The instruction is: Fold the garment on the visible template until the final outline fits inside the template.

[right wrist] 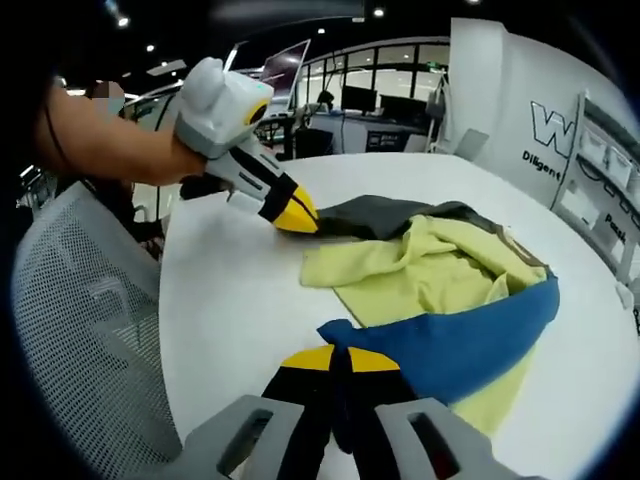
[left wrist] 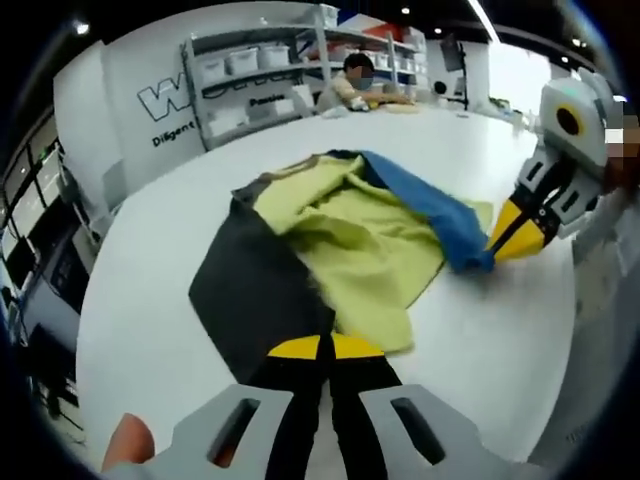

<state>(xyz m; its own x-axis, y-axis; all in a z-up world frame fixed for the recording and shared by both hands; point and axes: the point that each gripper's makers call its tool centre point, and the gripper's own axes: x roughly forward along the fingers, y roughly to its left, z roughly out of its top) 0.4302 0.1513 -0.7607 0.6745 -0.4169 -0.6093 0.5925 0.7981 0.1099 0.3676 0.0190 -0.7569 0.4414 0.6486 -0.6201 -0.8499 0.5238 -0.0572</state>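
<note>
In the left gripper view, the left gripper (left wrist: 322, 347), grey-bodied with black jaws and yellow tips, rises from the bottom centre with its jaws pressed together on the dark grey edge of the garment (left wrist: 262, 285); a fingertip (left wrist: 127, 441) shows at the lower left. At the right edge the right gripper (left wrist: 503, 243) slants down, its yellow tips closed on the garment's blue fabric. In the right gripper view, that gripper (right wrist: 340, 358) stands at bottom centre, jaws together on blue cloth, while a bare forearm (right wrist: 105, 150) at upper left carries the left gripper (right wrist: 300, 219).
</note>
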